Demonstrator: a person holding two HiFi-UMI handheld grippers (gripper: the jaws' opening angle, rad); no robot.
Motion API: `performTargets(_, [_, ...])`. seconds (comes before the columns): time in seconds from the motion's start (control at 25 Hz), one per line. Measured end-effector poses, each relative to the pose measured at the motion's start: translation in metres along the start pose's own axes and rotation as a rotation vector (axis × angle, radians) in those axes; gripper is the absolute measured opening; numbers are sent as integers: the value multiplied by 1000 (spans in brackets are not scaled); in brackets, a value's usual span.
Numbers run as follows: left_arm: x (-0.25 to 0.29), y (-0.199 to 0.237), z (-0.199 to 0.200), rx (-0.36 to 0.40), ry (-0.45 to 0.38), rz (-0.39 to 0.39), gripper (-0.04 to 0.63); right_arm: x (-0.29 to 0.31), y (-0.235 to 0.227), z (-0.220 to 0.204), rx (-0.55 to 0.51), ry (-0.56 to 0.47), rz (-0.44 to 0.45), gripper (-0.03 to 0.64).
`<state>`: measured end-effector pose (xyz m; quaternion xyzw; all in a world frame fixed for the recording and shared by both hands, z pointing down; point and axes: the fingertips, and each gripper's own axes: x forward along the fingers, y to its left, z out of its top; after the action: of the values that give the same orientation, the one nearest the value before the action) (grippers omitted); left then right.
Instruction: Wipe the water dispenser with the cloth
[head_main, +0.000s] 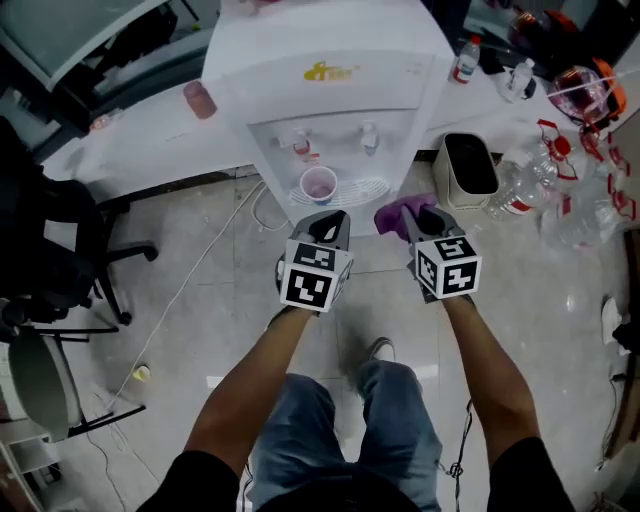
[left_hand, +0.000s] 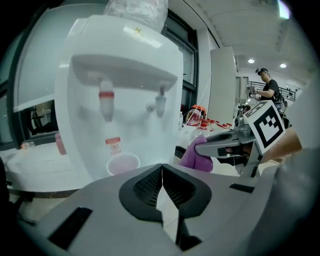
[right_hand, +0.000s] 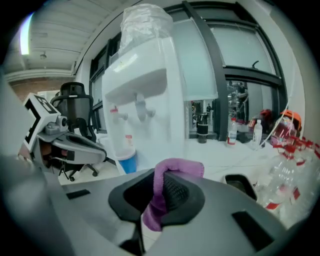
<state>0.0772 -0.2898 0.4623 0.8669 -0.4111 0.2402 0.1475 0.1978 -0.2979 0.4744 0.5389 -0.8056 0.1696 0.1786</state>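
Note:
The white water dispenser (head_main: 330, 90) stands on the table straight ahead, with a red and a blue tap and a small cup (head_main: 318, 185) on its drip tray. My right gripper (head_main: 412, 222) is shut on a purple cloth (head_main: 400, 213), held just short of the dispenser's lower front right. In the right gripper view the cloth (right_hand: 167, 185) is folded over one pad, with the dispenser (right_hand: 145, 110) beyond it. My left gripper (head_main: 325, 228) hangs beside it below the tray, shut and holding nothing. In the left gripper view its pads meet at the tips (left_hand: 161, 172), facing the cup (left_hand: 122, 164).
A black office chair (head_main: 60, 240) stands at the left. A white bin with a dark inside (head_main: 468, 168) and several plastic bottles (head_main: 520, 190) are to the dispenser's right. A white cable (head_main: 190, 280) runs across the tiled floor. My legs are below.

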Motion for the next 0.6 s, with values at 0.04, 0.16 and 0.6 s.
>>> performTargets(0.04, [-13, 1, 17, 1, 0, 6, 26, -13, 2, 20, -18, -1, 4, 32])
performTargets(0.16, [-51, 6, 76, 4, -15, 33, 26, -49, 7, 81, -43, -17, 14, 32])
performTargets(0.6, [-173, -4, 289, 35, -161, 106, 26, -175, 26, 303, -93, -157, 34, 32])
